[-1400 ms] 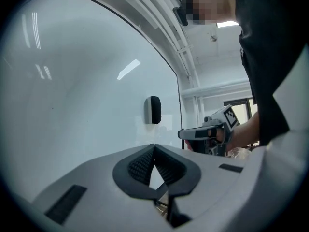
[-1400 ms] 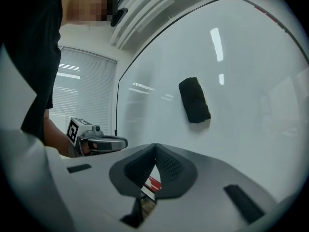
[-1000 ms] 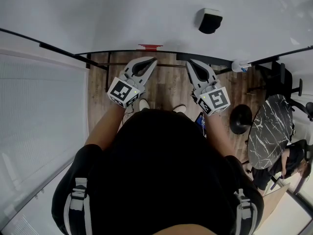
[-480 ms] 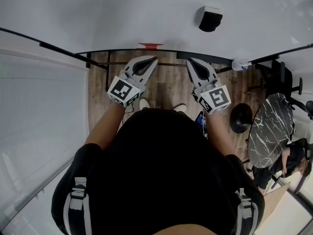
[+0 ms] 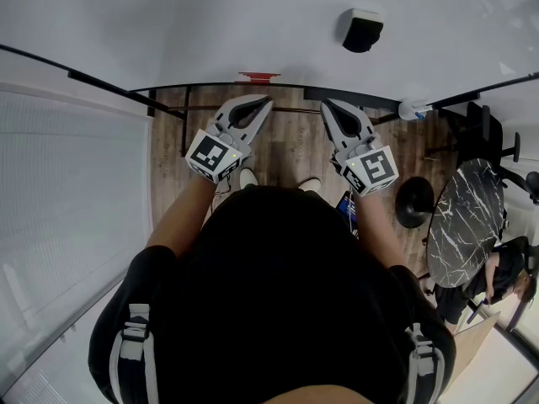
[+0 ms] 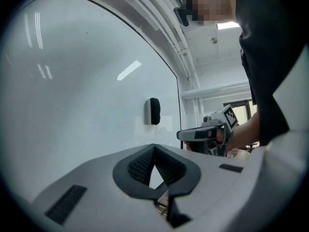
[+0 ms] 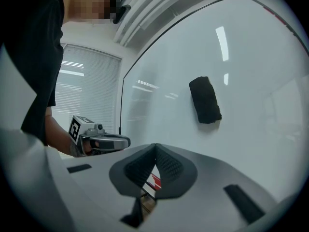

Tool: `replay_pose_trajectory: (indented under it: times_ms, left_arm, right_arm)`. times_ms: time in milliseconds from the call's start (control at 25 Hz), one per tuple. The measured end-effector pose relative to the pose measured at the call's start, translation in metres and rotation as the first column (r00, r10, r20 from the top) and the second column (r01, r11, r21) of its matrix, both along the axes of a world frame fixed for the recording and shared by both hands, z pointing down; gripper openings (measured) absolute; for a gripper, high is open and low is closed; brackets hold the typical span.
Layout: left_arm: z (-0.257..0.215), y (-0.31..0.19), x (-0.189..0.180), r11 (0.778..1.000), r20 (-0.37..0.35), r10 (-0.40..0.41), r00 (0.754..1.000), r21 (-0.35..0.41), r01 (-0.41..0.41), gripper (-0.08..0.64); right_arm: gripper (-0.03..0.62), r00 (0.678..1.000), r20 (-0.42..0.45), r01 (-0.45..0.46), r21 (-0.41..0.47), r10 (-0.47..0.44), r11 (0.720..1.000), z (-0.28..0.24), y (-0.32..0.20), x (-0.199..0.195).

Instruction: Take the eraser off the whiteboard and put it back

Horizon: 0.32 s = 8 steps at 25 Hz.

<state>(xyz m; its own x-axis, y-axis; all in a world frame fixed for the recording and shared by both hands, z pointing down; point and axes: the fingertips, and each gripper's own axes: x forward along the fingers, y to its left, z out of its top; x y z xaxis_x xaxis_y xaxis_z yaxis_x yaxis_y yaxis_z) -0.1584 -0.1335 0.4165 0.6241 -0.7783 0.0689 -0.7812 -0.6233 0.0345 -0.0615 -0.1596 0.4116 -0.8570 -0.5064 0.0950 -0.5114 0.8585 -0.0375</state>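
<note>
Hovering level, side by side | left gripper (image 5: 266, 102): jaws closed, empty | right gripper (image 5: 325, 104): jaws closed, empty | black oblong felt eraser (image 5: 362, 34): stuck on glossy white whiteboard (image 5: 210, 23), higher up, right of both, long axis roughly upright | right gripper nearer, likely to reach

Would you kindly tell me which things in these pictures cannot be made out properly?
Head view: the small red item at the whiteboard's lower edge is too small to identify.
Head view: the wearer's dark top hides much of the floor.
Head view: a second person is cut off by the right edge.
Gripper views: the eraser's back is hidden against the whiteboard.
</note>
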Motion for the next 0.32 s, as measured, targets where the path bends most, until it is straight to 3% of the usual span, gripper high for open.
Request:
replay_pose_trajectory:
  times_ms: [320]
  left_arm:
    - [0.002, 0.0039, -0.0049, 1.0, -0.003, -0.007, 1.0, -0.003, 0.007, 0.003]
  right_arm:
    - [0.002, 1.0, 0.0, -0.008, -0.004, 0.008, 1.0, 0.0015, 0.0037, 0.0021]
